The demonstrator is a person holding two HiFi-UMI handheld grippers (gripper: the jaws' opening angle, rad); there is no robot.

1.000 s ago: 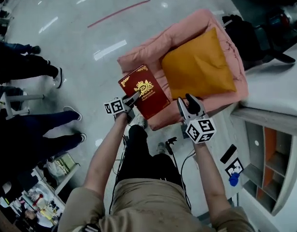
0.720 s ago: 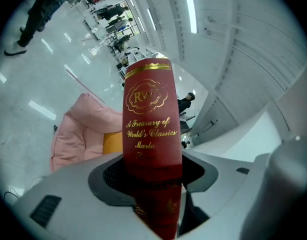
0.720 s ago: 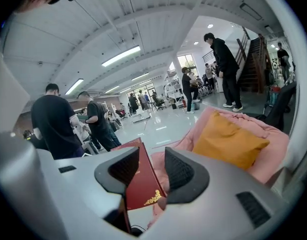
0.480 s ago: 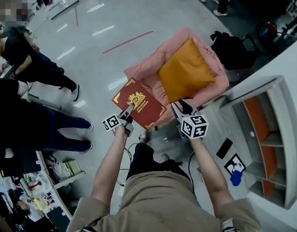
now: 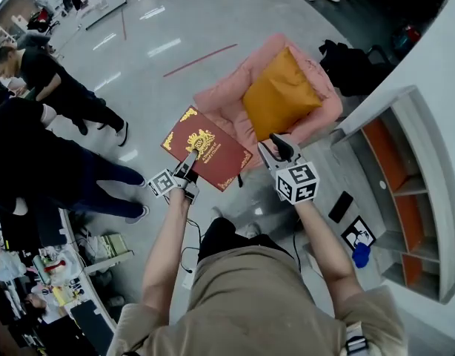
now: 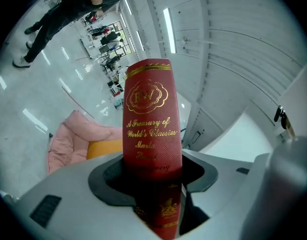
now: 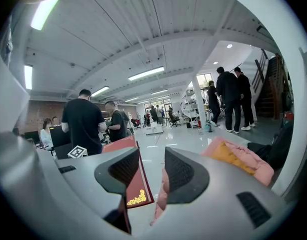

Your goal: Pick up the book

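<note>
Grained, leather-like red cover with shiny gold stamping on the book [image 6: 151, 119]. Glossy, smooth, reflective floor [image 5: 175, 21]. Soft matt cloth on the pink chair [image 5: 221, 101] and orange cushion [image 5: 279, 95]. Smooth matt grey plastic on the right gripper [image 7: 152, 166], with ribbed black pads [image 7: 125, 168].

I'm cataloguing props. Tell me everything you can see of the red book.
The book is a dark red hardcover with a textured, cloth-like cover, gold corner ornaments, a gold crest and gold lettering, "A Treasury of World's Classics". It is closed. The left gripper clamps one edge and holds it in the air, cover facing up; nothing else seems to touch it.
</note>
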